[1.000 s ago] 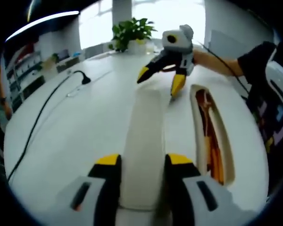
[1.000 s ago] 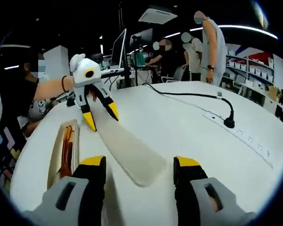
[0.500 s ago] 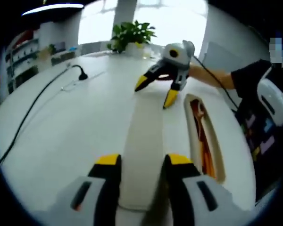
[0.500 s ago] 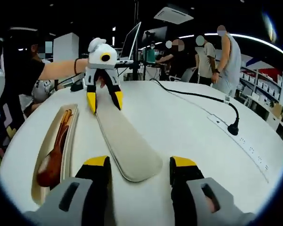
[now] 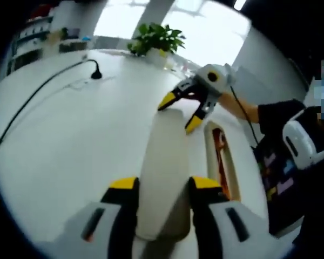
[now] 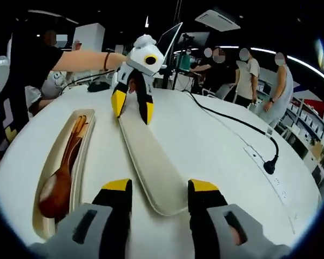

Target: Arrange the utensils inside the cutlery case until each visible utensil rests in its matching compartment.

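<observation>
A broad, smooth white bench (image 6: 216,140) carries a black cable (image 6: 235,121). The long cream lid (image 6: 148,162), rounded at its ends, spans lengthwise between the left gripper (image 5: 159,186) and right gripper (image 6: 157,189); each one's fingers bracket an end, grip uncertain. Beside it, parallel, the slim case (image 6: 81,162) holds a wooden spoon (image 6: 59,186).
</observation>
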Tool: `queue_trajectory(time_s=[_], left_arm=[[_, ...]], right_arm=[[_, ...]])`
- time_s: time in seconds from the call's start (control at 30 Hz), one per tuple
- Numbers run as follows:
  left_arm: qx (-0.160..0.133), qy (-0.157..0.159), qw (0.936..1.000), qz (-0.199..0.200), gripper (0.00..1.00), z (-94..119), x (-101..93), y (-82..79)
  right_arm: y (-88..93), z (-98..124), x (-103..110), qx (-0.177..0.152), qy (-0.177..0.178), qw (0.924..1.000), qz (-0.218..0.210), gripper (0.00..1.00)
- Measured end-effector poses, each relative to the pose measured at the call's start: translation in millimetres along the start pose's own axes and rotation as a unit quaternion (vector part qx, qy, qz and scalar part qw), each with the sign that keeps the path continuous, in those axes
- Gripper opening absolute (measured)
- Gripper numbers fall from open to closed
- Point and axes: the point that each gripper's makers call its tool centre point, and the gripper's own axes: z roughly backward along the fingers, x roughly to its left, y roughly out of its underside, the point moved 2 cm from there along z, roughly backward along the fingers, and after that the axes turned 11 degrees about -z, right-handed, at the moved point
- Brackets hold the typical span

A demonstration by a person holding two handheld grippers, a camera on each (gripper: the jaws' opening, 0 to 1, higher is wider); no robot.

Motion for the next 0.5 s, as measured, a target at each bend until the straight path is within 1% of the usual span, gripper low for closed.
queue_trajectory(time_s=[0.07,0.13,0.17,0.23,0.3,0.33,0.4,0.5], left_arm=[[-0.005,0.004,0.9999,0.008,0.39,0.2,0.2,-0.2],[-0.008,0.007,0.9999,0.008,0.39,-1.2,-3.5,0.2],[-0.008,0.008,0.9999,0.006,0.39,-1.4,-3.9,0.4],[-0.008,0.007,0.9999,0.008,0.40,-1.6,-3.9,0.2],[-0.009,0.007,0.9999,0.008,0.40,-2.1,-5.1,0.6],[-0.011,0.007,0.9999,0.008,0.40,-2.3,-6.3,1.2],[-0.019,0.010,0.9997,0.008,0.40,-1.3,-5.9,2.1],[-0.031,0.012,0.9992,0.021,0.40,-1.0,-5.0,1.3]], right_arm=[[0.4,-0.6,2.2,0.004,-0.001,1.0000,0.005,0.35],[0.9,-0.6,4.1,0.011,0.009,0.9996,0.025,0.28],[-0.8,-0.1,2.0,0.010,0.018,0.9988,0.045,0.26],[-0.6,-0.4,5.5,0.014,0.016,0.9984,0.053,0.24],[-2.2,-0.4,6.7,0.018,0.017,0.9955,0.091,0.22],[-2.2,-0.8,9.5,0.020,0.012,0.9937,0.110,0.21],[-3.4,-0.6,10.6,0.021,0.013,0.9942,0.105,0.20],[-4.2,0.4,9.8,0.020,0.016,0.9929,0.116,0.19]])
